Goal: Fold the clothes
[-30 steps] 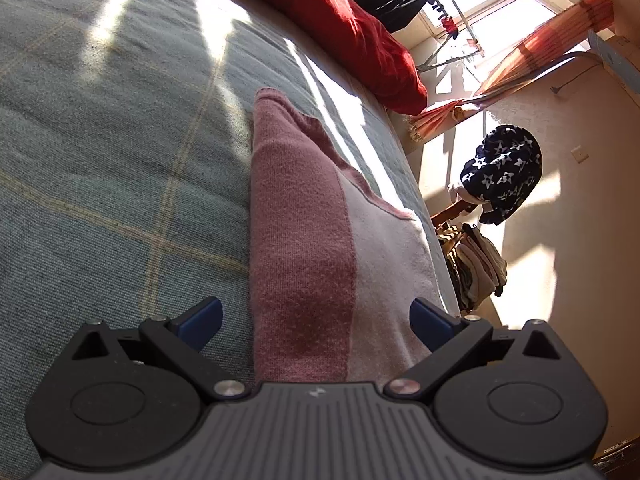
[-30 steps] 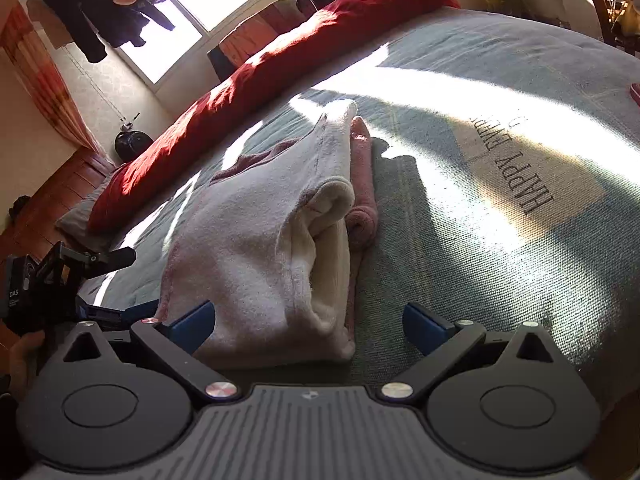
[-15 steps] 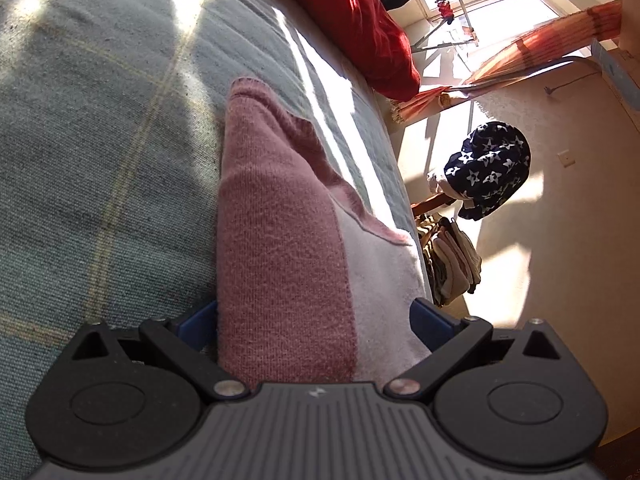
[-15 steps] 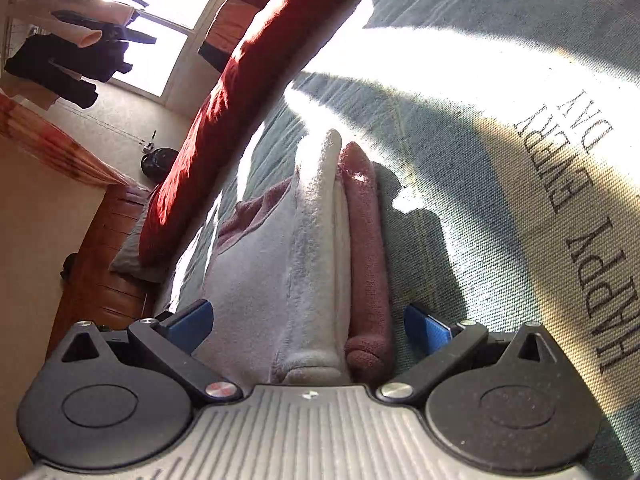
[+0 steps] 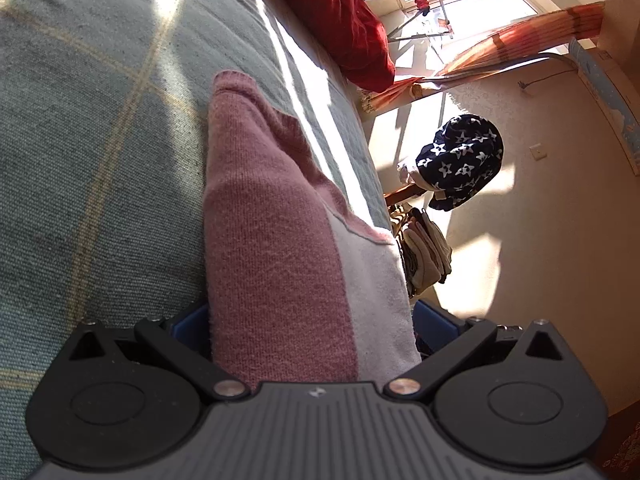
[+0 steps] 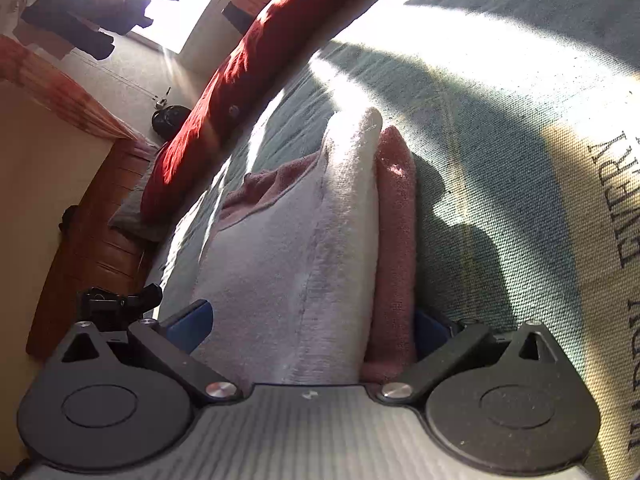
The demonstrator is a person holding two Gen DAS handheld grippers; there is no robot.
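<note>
A folded pink-and-white knit garment (image 5: 280, 260) lies on the grey-green bedcover (image 5: 80, 160). My left gripper (image 5: 312, 320) is open and straddles one end of it, its blue pads on either side of the folded stack. In the right wrist view the same garment (image 6: 288, 264) shows white layers beside a pink roll. My right gripper (image 6: 310, 320) is open too, with the other end of the garment filling the space between its fingers. The left gripper (image 6: 116, 304) shows as a black shape at that view's lower left.
A long red duvet (image 6: 248, 92) runs along the far side of the bed. The bed edge drops to a sunlit floor, where a star-patterned dark cloth (image 5: 460, 160) hangs over a pile of clothes (image 5: 424, 248). A wooden bed frame (image 6: 88, 248) is at the left.
Both grippers have pushed forward and low onto the garment, so its ends now sit between their fingers. Finger spacing looks unchanged.
</note>
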